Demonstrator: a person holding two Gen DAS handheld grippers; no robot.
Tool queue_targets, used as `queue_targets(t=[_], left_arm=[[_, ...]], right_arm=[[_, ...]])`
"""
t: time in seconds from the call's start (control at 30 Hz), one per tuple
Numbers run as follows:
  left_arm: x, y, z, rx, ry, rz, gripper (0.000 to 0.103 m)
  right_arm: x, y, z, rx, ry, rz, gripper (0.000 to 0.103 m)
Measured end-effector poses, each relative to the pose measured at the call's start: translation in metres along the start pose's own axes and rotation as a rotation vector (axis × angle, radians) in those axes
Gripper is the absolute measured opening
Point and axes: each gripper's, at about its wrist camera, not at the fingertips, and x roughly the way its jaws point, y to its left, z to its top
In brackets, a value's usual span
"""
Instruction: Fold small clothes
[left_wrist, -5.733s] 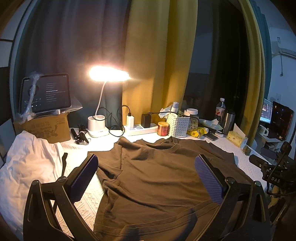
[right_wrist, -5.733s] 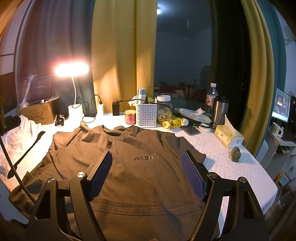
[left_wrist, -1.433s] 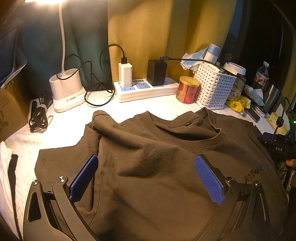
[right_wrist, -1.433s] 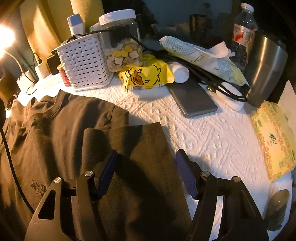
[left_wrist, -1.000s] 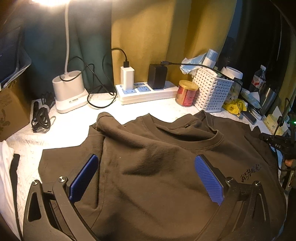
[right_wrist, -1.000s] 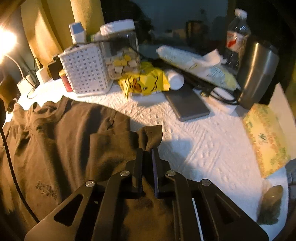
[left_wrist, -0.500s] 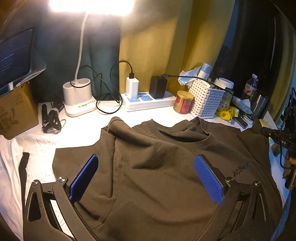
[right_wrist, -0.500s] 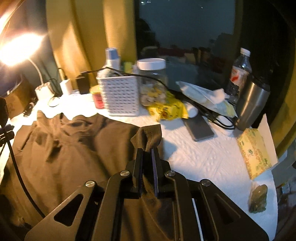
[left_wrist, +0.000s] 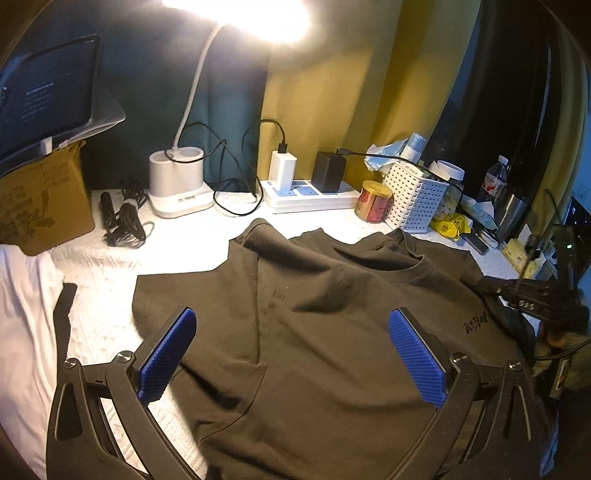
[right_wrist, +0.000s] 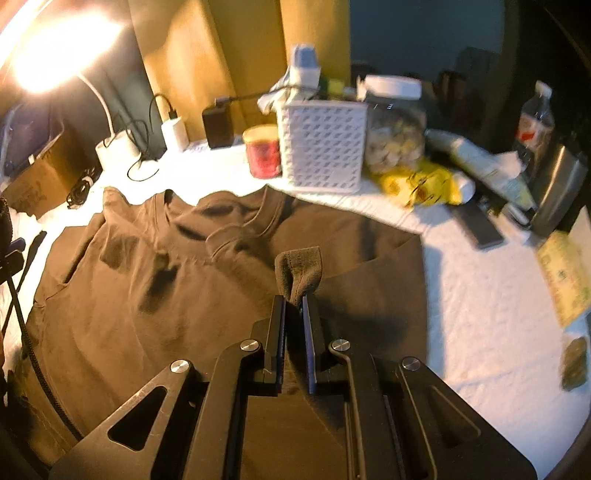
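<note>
I see the dark shirt (left_wrist: 332, 314) spread on the white tablecloth (right_wrist: 461, 314) under a lamp (left_wrist: 177, 184); my right gripper (right_wrist: 294, 306) clenches its sleeve, my left gripper (left_wrist: 295, 354) gapes above it.

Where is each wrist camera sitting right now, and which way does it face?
Left wrist: behind the open left tool, facing the shirt, lamp base; right tool at right edge.
Right wrist: behind the right tool shut on the sleeve, facing the basket.
Shared: shirt, basket, red can.
</note>
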Motion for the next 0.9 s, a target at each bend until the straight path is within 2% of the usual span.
queue_targets(t=[0.1, 0.13, 0.17, 0.23, 0.37, 0.53, 0.67, 0.9], left_arm=[[-0.001, 0.005, -0.002, -0.008, 0.008, -0.002, 0.102], [-0.002, 0.006, -0.002, -0.011, 0.008, -0.003, 0.102], [-0.002, 0.007, -0.003, -0.012, 0.008, -0.004, 0.102], [-0.004, 0.005, -0.004, -0.011, 0.007, -0.008, 0.102], [-0.006, 0.000, -0.007, -0.004, 0.010, -0.014, 0.102], [-0.007, -0.010, -0.013, 0.010, 0.026, -0.017, 0.102], [-0.009, -0.019, -0.016, 0.022, 0.037, -0.016, 0.102], [-0.017, -0.032, -0.017, 0.036, 0.031, -0.002, 0.102]], right_arm=[[0.012, 0.006, -0.002, 0.020, 0.021, 0.048, 0.011], [0.016, 0.008, -0.002, 0.025, 0.036, 0.075, 0.015], [0.018, 0.009, -0.003, 0.030, 0.047, 0.088, 0.032], [0.013, 0.012, -0.005, 0.030, 0.034, 0.093, 0.051], [-0.008, 0.002, -0.012, 0.026, 0.010, 0.064, 0.051], [-0.037, -0.034, -0.034, 0.074, -0.013, -0.018, 0.051], [-0.045, -0.062, -0.055, 0.129, -0.009, -0.055, 0.051], [-0.040, -0.071, -0.077, 0.161, 0.045, -0.007, 0.050]])
